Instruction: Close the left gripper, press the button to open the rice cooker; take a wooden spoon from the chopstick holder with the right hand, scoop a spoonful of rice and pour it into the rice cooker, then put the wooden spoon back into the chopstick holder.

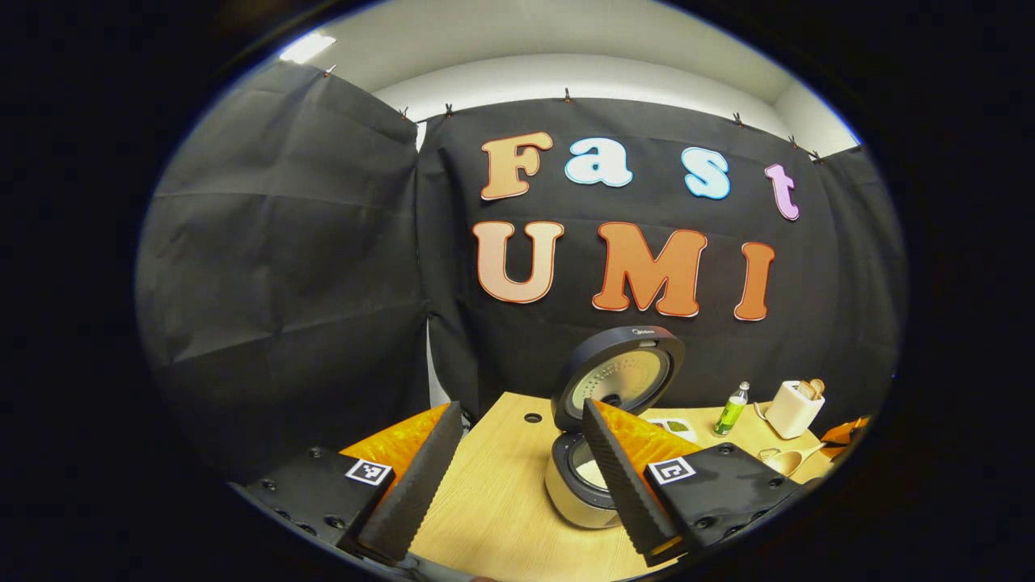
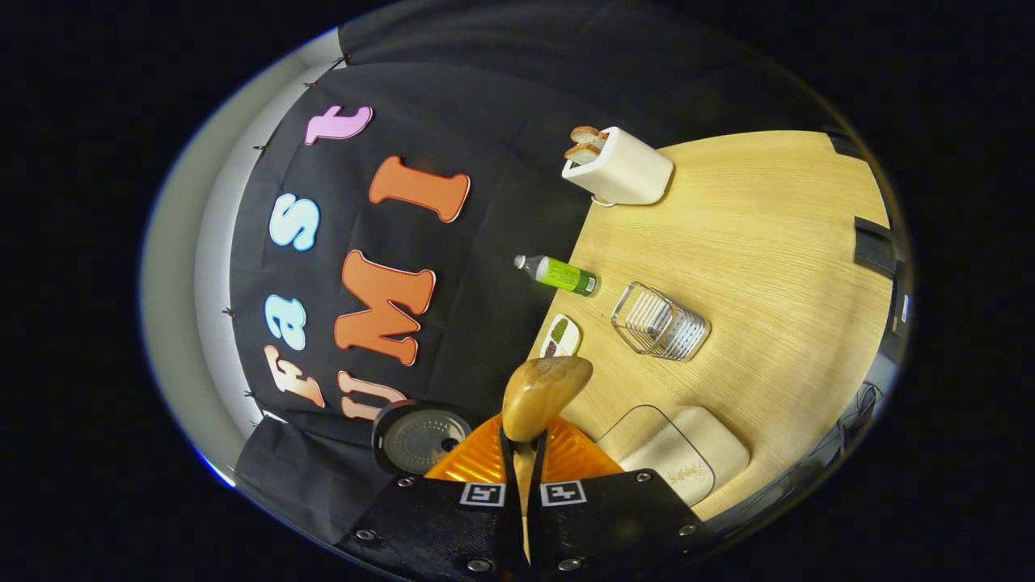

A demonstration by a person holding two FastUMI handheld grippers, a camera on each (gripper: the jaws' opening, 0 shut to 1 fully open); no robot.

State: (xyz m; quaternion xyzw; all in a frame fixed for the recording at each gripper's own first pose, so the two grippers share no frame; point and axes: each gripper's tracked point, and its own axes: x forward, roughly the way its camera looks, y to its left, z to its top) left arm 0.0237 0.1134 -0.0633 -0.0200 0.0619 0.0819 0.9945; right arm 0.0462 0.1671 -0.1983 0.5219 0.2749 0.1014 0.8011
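1. Closest to me, the right gripper (image 2: 524, 477) is pinching the spoon (image 2: 540, 396) by its handle, both fingers pressed on it, with the bowl sticking out forward past the tips. The view is rolled hard to one side, so the hand looks tilted.
2. The left gripper (image 1: 517, 477) is spread wide and holds nothing, hanging just in front of the cooker (image 1: 584, 473).
3. The cooker's lid (image 1: 618, 376) stands up and pale rice shows in the pot, so I judge the pouring is done, or nearly, and the spoon's return is what remains.
4. Beyond the cooker on the table (image 2: 776, 234) come a small dish (image 2: 558, 336), then a green bottle (image 2: 558, 273), and farthest off a white toaster (image 2: 621, 167) with bread in it.
5. The wire holder (image 2: 661, 322) sits beside the dish, away from the cooker, and looks empty.
6. Risks: with the hand rolled like this, any grains left in the spoon could spill on the table; the light holder could tip or slide if the handle catches its rim.
7. The right gripper view gives the holder, a clear rice container (image 2: 675, 453) and the pinch itself; the left gripper view gives the open pot and its contents.
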